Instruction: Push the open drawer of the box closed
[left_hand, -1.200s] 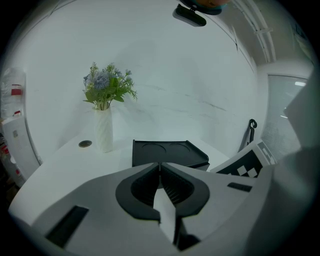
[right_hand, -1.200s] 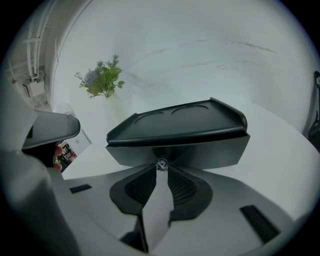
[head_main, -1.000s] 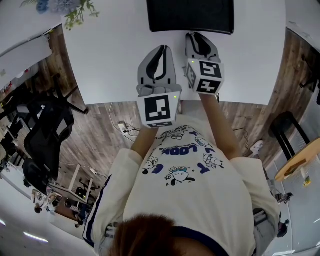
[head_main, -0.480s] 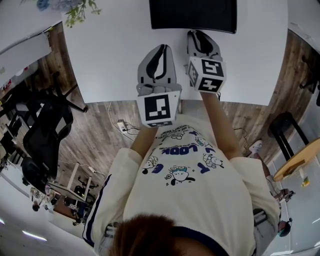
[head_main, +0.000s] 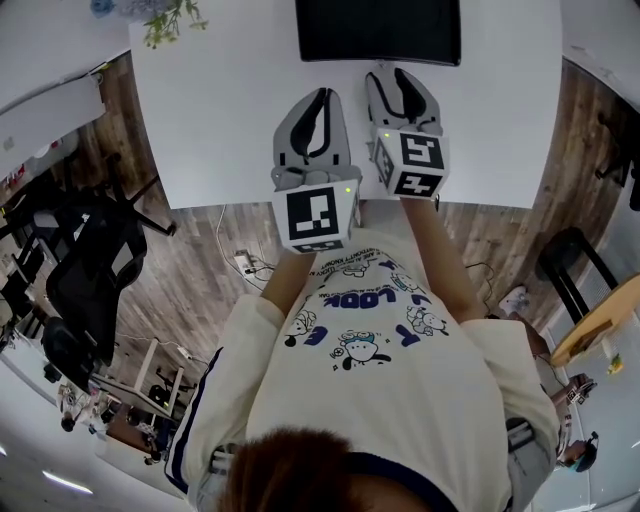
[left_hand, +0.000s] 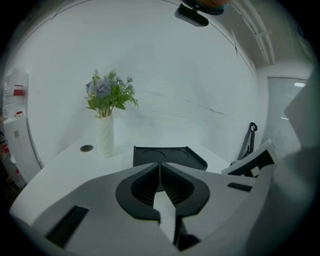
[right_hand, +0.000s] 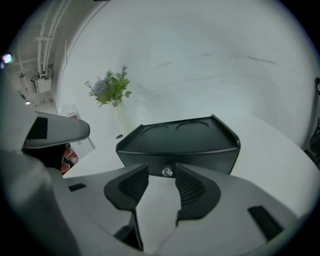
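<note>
My right gripper (head_main: 399, 75) stands wide. Its jaws have just opened with nothing between them, and the knob (right_hand: 167, 171) sits just past the tips, so I judge they are spread to clear it. The box (head_main: 378, 30) lies at the far side of the table (head_main: 230, 120). Its long axis runs left to right, and its drawer front faces me and looks flush. My left gripper (head_main: 320, 100), pinched together and empty, idles beside it.

A low, wide black box (head_main: 378, 30) stands upright at twelve o'clock on a white table (head_main: 220, 100), near the far edge. Its top has two shallow round hollows. The drawer (right_hand: 210, 157) front faces six o'clock, has a small silver knob (right_hand: 167, 171) at its centre, and looks flush with the box.
</note>
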